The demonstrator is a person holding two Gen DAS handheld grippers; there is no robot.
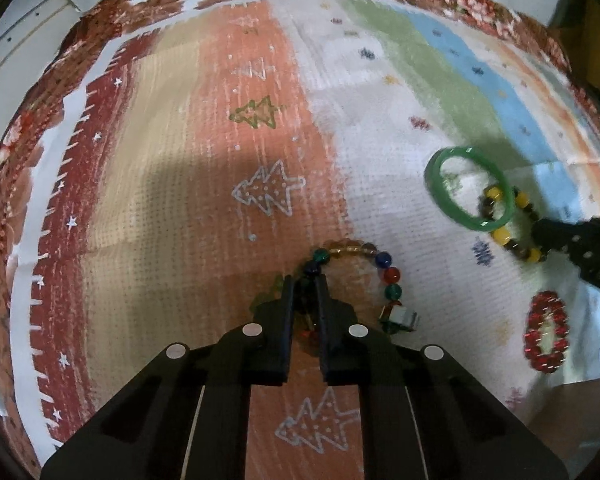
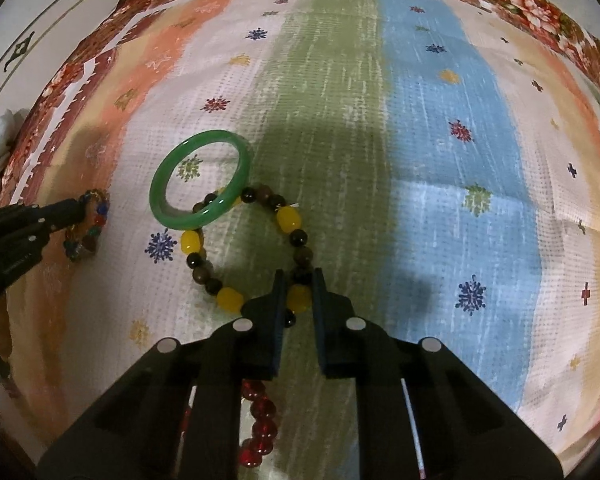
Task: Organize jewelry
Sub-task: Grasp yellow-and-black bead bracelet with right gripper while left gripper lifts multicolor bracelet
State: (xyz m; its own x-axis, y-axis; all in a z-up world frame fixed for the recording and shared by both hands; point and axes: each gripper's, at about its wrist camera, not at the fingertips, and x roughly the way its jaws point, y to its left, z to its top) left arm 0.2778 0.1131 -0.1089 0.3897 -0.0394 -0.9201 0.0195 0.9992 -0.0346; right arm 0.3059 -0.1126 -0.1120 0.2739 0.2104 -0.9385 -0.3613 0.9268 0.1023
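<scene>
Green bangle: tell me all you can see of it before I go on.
The green bangle is one smooth, glossy closed ring, jade-like or glass by its look, with no visible break. It lies on the patterned cloth, its near edge resting on top of the yellow-and-brown bead bracelet, which the right tongs have closed on. Neither tongs touch the bangle.

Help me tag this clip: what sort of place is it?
Probably a home table: a patterned cloth covers it, with a green bangle, bead bracelets and floral fabric behind.
</scene>
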